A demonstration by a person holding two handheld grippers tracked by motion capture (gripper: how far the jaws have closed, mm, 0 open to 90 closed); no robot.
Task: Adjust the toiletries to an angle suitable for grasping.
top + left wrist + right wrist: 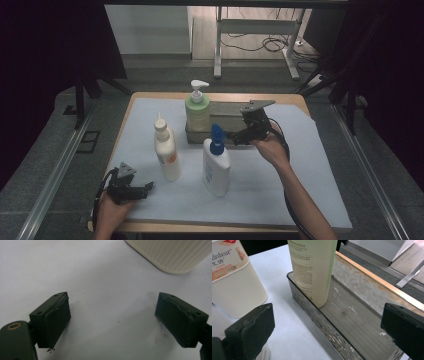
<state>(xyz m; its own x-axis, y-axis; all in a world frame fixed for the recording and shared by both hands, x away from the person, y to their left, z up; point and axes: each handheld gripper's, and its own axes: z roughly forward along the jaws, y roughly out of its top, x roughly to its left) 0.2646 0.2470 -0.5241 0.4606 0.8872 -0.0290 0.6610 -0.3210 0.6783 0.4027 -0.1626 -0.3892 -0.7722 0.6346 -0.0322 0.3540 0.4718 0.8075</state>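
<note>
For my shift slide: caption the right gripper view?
Open right gripper over metal tray holding a green pump bottle; cream bottle alongside.

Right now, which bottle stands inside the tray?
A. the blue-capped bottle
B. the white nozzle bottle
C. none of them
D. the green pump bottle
D: the green pump bottle stands at the left end of the tray, while the other two bottles stand on the mat in front of it.

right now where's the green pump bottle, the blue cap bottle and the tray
green pump bottle (198, 111), high view, on its body
blue cap bottle (216, 167), high view, on its white body
tray (352, 315), right gripper view, on its bare ribbed floor
</note>
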